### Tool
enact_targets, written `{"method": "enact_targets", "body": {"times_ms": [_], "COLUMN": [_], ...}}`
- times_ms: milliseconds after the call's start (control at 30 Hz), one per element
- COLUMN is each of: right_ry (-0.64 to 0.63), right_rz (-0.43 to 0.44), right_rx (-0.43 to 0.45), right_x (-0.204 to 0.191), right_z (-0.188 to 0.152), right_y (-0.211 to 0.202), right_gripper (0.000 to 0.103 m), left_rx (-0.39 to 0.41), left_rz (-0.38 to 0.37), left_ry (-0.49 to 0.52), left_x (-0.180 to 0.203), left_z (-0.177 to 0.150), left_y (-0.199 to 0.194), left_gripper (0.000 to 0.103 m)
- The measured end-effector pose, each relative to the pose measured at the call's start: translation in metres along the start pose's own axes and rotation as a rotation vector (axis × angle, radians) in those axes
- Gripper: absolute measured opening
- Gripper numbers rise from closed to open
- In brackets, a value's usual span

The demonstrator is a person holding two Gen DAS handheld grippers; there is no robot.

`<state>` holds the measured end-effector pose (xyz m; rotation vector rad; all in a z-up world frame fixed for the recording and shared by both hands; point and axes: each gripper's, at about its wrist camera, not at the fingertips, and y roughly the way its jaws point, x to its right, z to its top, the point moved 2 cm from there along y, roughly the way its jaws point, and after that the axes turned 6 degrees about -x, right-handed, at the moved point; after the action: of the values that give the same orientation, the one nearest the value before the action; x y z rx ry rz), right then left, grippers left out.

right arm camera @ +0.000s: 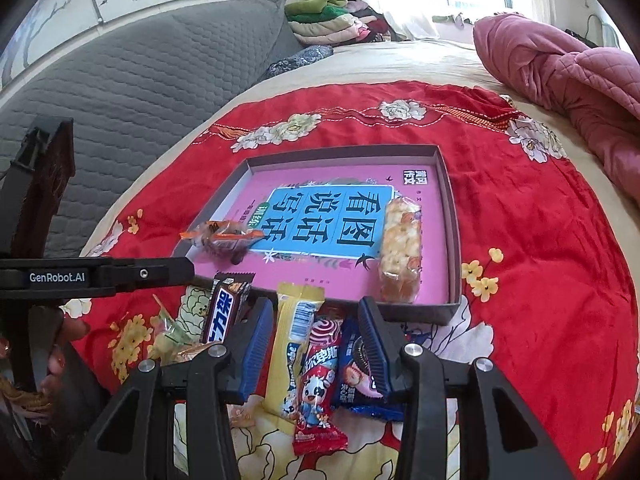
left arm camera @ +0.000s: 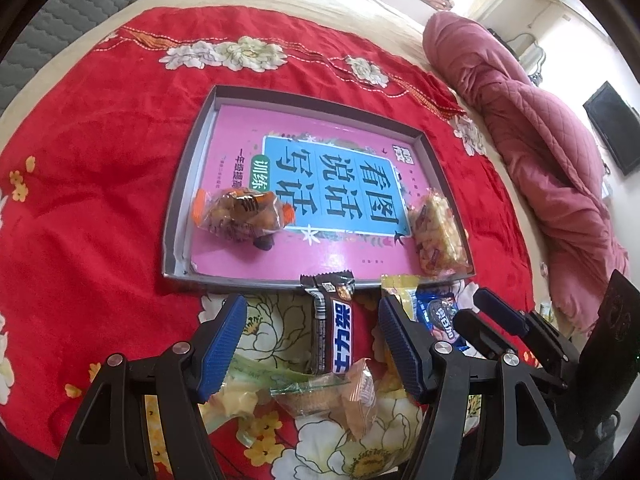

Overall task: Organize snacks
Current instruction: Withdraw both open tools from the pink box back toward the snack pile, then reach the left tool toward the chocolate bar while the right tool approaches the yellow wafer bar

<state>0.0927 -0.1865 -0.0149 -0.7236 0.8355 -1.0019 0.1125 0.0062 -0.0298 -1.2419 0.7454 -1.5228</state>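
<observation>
A grey shallow box (left arm camera: pixel 173 208) (right arm camera: pixel 450 240) with a pink book inside lies on the red floral cloth. In it are an orange-ended snack bag (left arm camera: pixel 240 216) (right arm camera: pixel 220 236) and a puffed-rice bar (left arm camera: pixel 438 232) (right arm camera: pixel 400 248). My left gripper (left arm camera: pixel 312 344) is open above a dark chocolate bar (left arm camera: pixel 334 320) (right arm camera: pixel 224 308) and a clear-wrapped cake (left arm camera: pixel 324 398). My right gripper (right arm camera: pixel 316 344) is open over a yellow packet (right arm camera: pixel 290 344), a red packet (right arm camera: pixel 318 384) and a blue cookie packet (right arm camera: pixel 354 368) (left arm camera: pixel 438 316).
A pink quilt (left arm camera: pixel 540 140) (right arm camera: pixel 568 80) lies bunched at the right. A grey padded headboard (right arm camera: pixel 132 92) stands at the left, with folded clothes (right arm camera: pixel 332 20) behind. The left gripper body (right arm camera: pixel 100 274) shows at the right view's left edge.
</observation>
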Motion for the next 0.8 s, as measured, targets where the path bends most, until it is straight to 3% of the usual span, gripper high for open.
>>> {"method": "enact_targets", "body": {"times_ms": [800], "right_ry": [-0.078], "right_rz": [0.006], "right_rx": [-0.079], "right_x": [-0.026], "right_z": [-0.021], "right_y": [0.014], "right_gripper": [0.044], "left_rx": [-0.057], "left_rz": [-0.023], "left_ry": [0.01], "left_x": [-0.002], "left_z": [-0.013], "left_y": [0.017], "left_gripper": [0.071]}}
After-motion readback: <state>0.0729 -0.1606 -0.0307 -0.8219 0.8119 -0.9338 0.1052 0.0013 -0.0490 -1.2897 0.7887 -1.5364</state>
